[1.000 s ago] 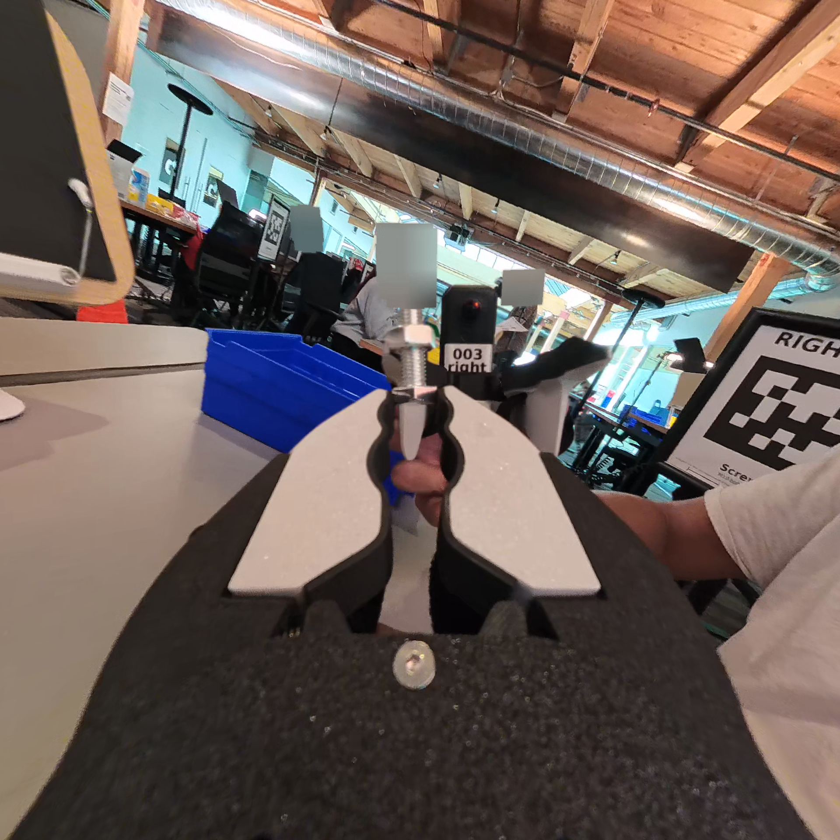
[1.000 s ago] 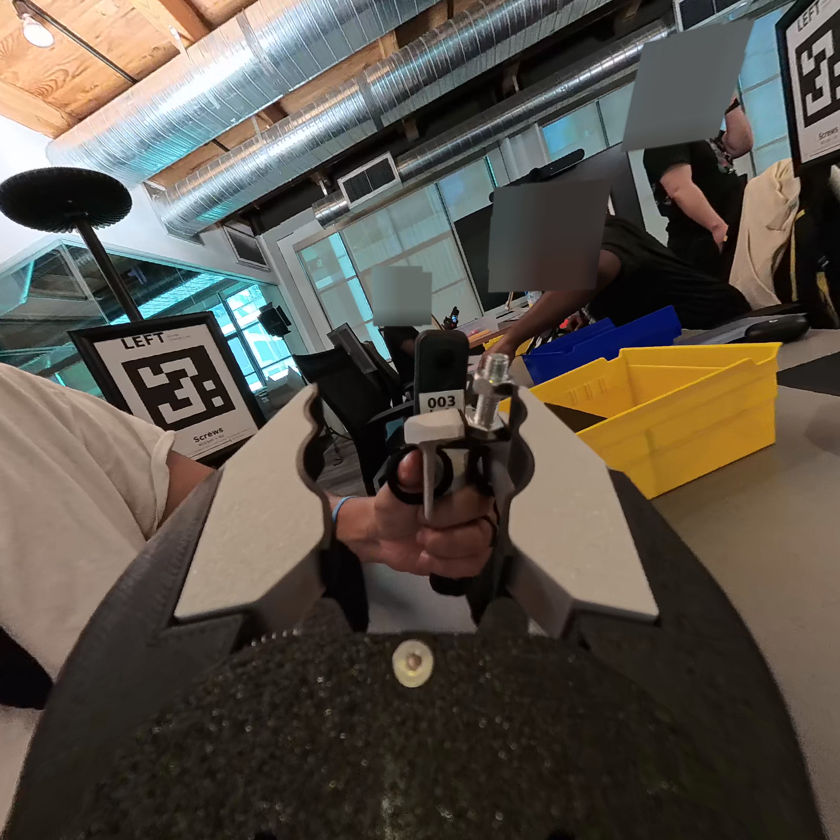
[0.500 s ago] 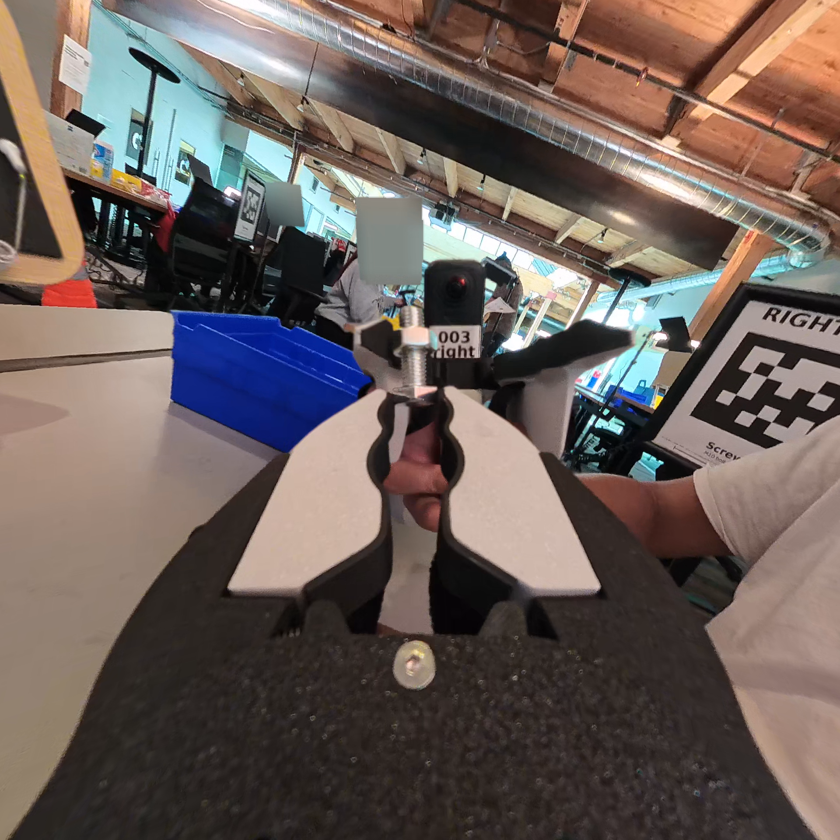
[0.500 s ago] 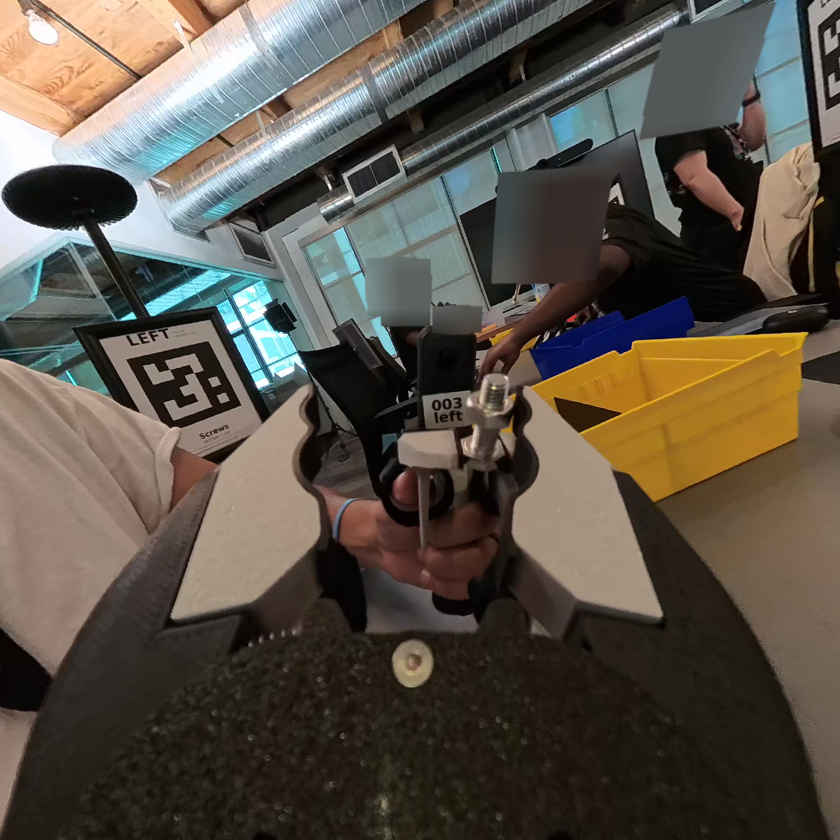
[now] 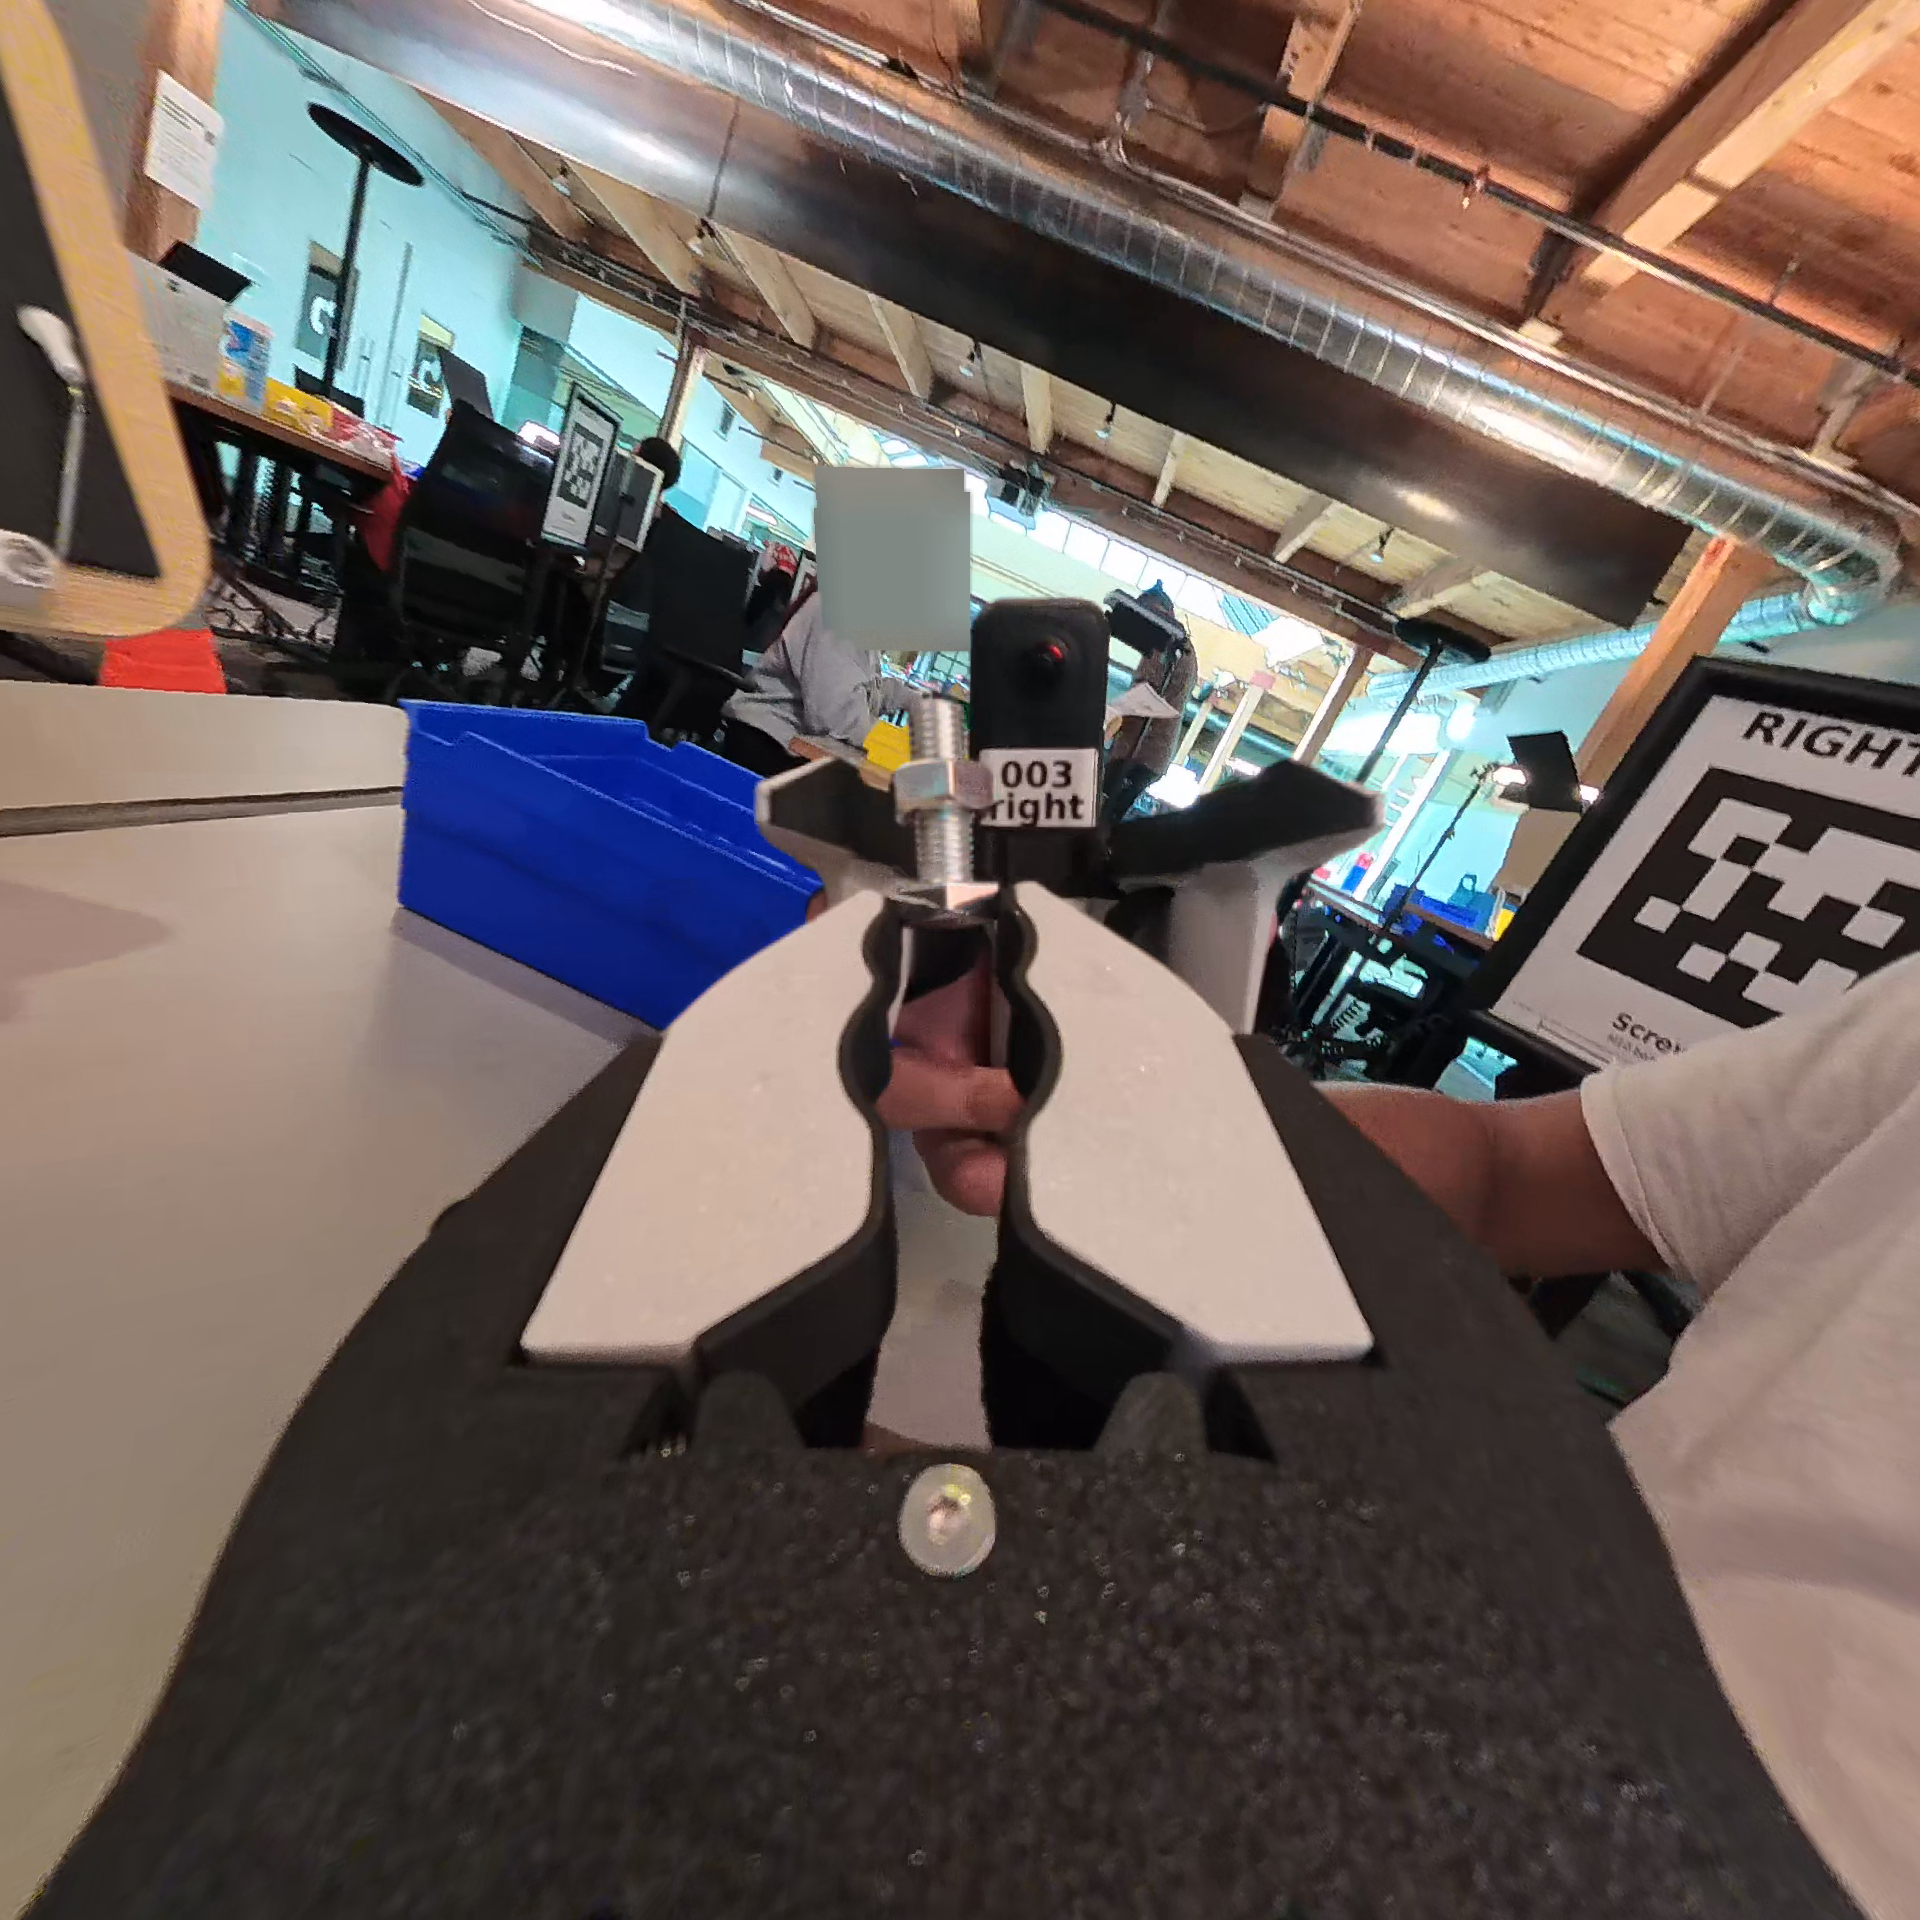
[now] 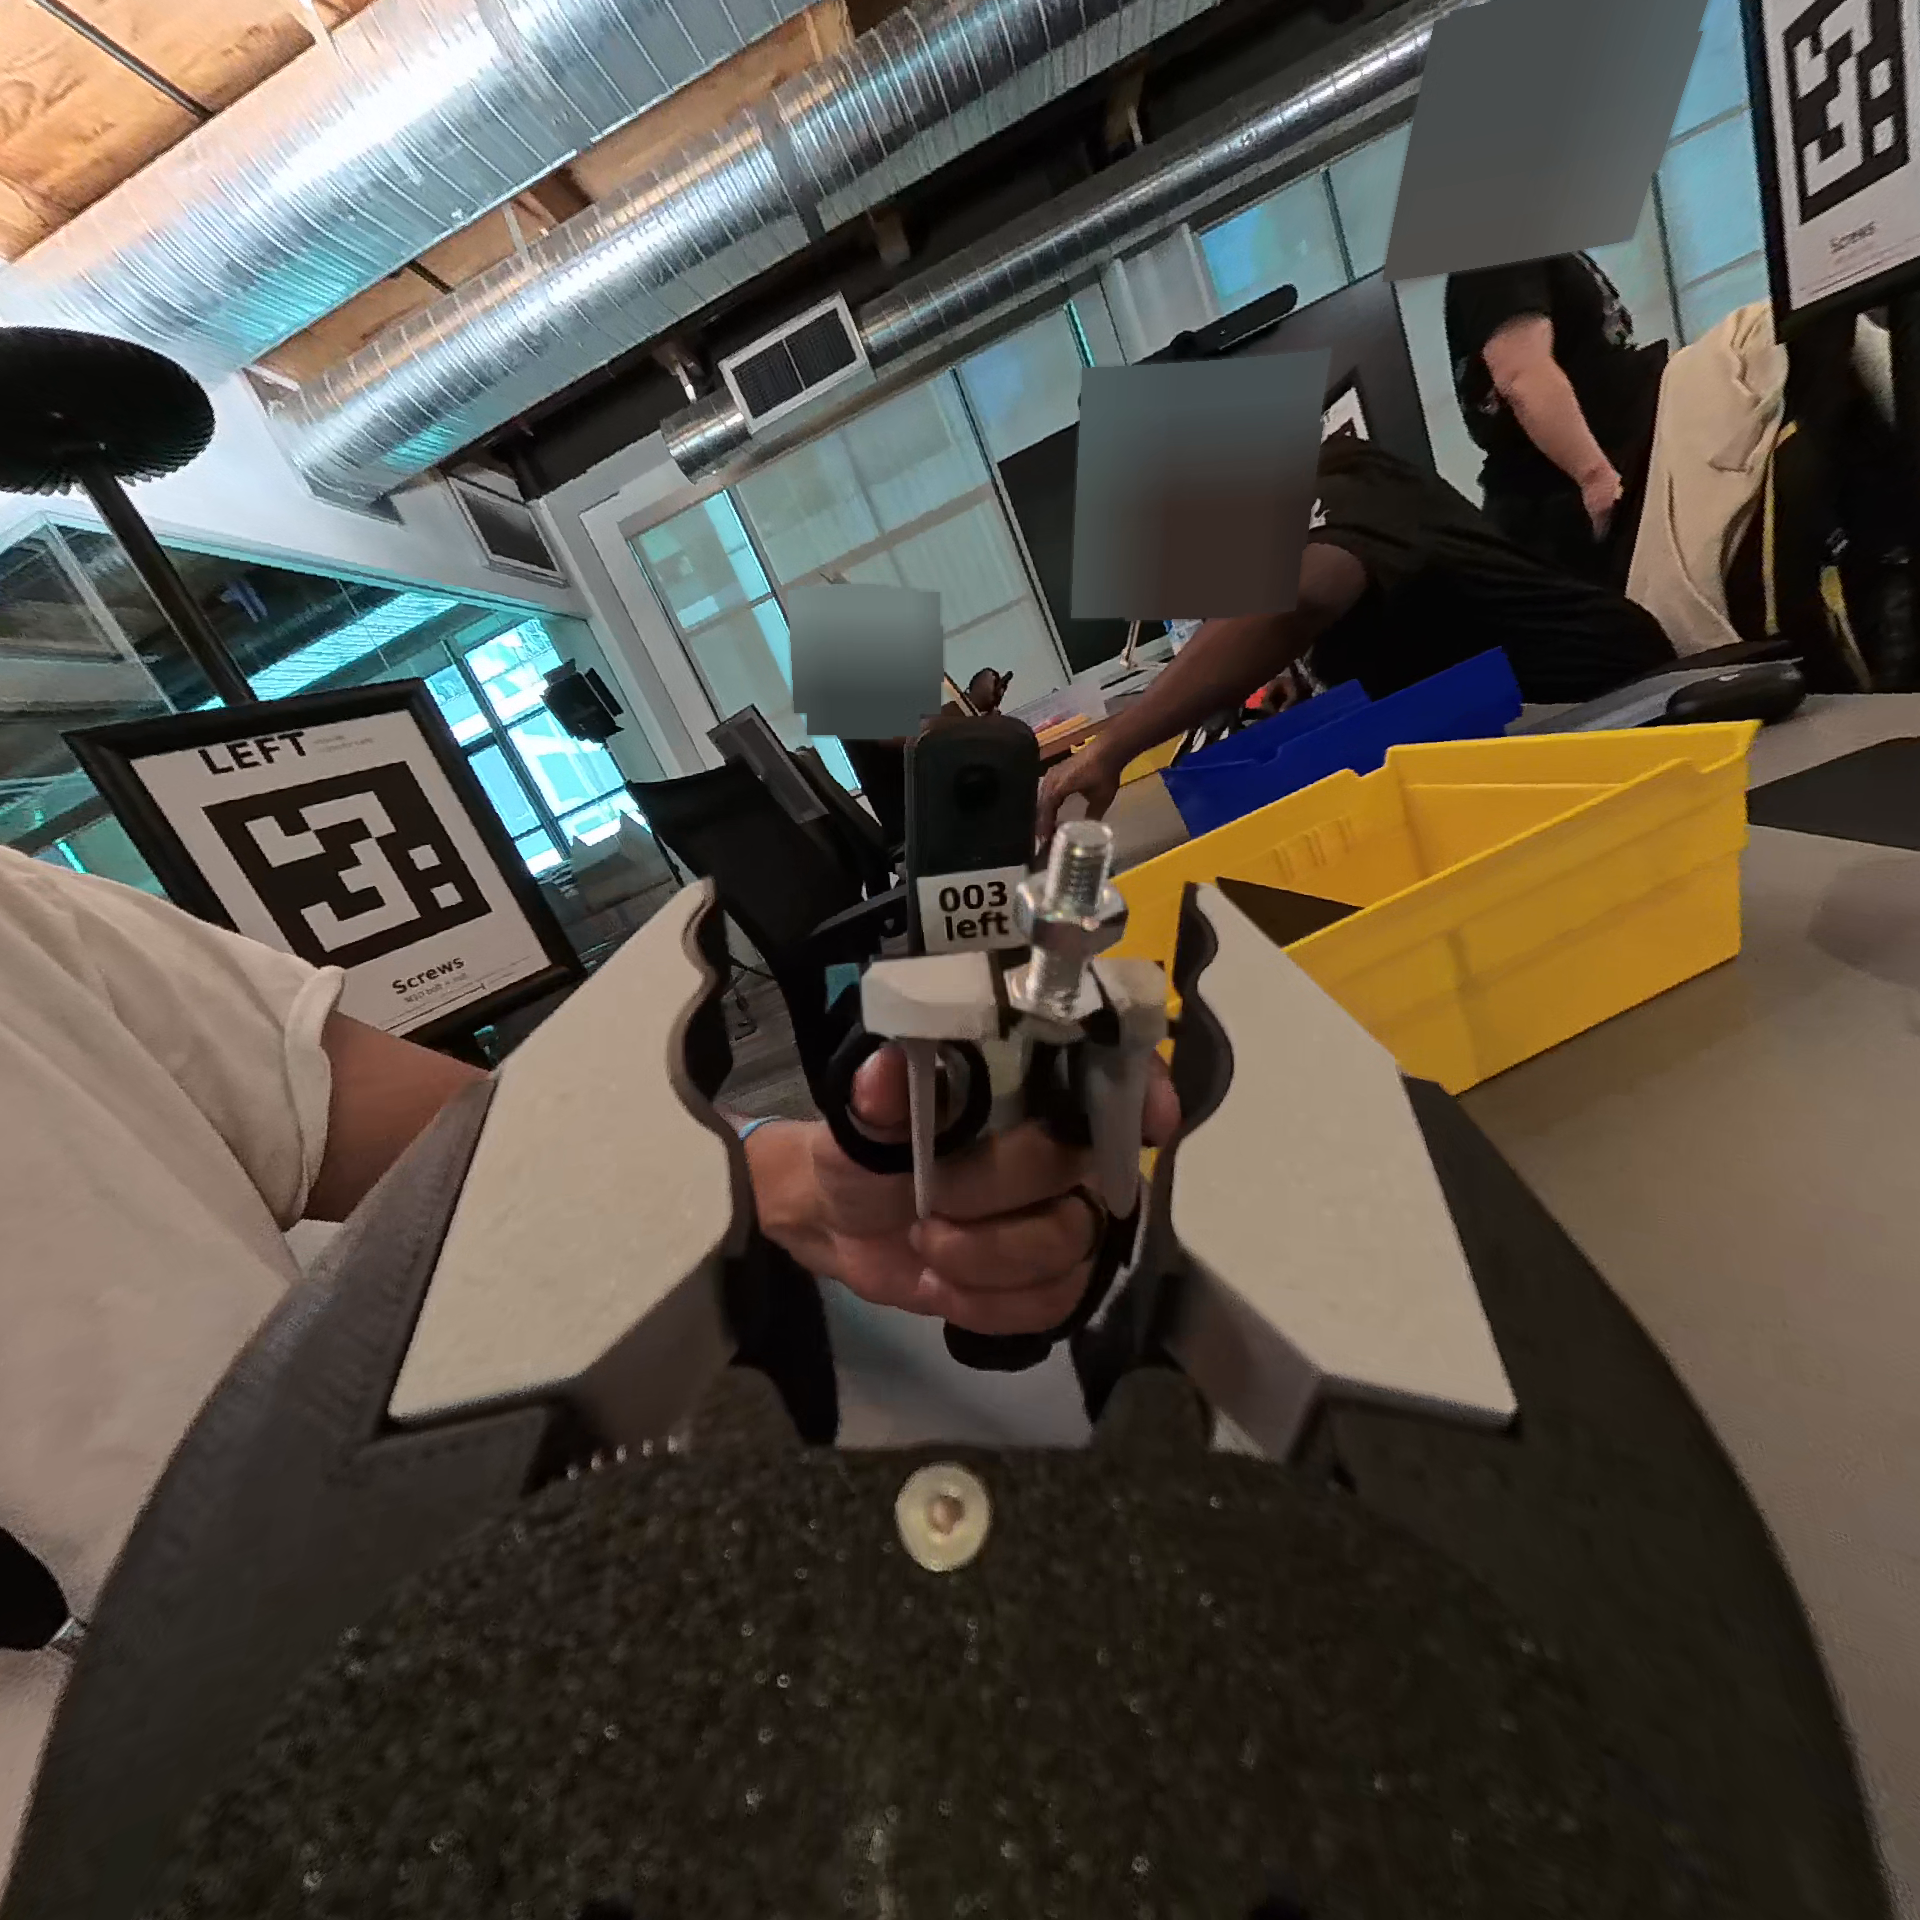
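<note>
My left gripper [image 5: 948,920] is shut on the hexagonal head of a silver bolt [image 5: 943,847] and holds it upright above the table. A silver nut [image 5: 940,798] sits partway down the thread. My right gripper [image 6: 951,930] is open wide and holds nothing. It faces the left gripper [image 6: 1023,1013], and its fingers stand on either side of the bolt [image 6: 1060,966] and nut [image 6: 1070,914] without touching them. In the left wrist view the right gripper [image 5: 1049,831] shows just behind the bolt, fingers spread.
A blue bin [image 5: 582,852] stands on the grey table [image 5: 208,1091] to the left. A yellow bin [image 6: 1455,935] and another blue bin [image 6: 1351,727] stand to the right. Framed marker signs [image 6: 332,862] stand at the table's edge. People work at desks behind. Less than 4 cm separates the two grippers' tips.
The two grippers have come closer together, so the right gripper's open fingers now flank the bolt. The right jaws opened a little wider. The left grip on the bolt is unchanged.
</note>
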{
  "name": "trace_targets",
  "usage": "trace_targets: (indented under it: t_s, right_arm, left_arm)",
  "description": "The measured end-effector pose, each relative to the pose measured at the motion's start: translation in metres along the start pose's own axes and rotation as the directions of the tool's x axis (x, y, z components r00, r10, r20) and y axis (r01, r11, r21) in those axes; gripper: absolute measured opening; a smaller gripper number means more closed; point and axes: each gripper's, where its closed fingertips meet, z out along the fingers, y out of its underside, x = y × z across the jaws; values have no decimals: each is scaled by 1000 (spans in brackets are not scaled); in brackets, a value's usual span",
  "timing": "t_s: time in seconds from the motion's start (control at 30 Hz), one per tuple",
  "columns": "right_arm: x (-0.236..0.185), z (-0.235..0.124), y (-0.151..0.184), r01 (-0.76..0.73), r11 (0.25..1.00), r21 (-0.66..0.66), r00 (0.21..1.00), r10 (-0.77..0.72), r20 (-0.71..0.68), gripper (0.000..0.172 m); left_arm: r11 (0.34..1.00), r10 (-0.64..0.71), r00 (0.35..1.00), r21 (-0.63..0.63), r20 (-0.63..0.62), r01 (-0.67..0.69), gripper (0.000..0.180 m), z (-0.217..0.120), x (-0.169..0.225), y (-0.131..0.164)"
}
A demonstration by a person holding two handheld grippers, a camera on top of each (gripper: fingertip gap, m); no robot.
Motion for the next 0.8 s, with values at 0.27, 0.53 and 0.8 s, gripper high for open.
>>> trace_targets:
  t_s: [0.27, 0.53, 0.8]
  right_arm:
    - [-10, -10, -15, -52, 996, 66, 995, 46, 89, 73]
    - [2, -8, -9, -37, 998, 46, 999, 36, 21, 77]
    - [-12, 2, -2, -6, 999, 35, 999, 4, 54, 82]
  left_arm:
    - [992, -83, 996, 94, 23, 81, 17, -13, -15, -22]
    - [997, -58, 998, 46, 16, 57, 17, -10, -11, -10]
    - [998, -64, 996, 0, -61, 65, 17, 4, 6, 3]
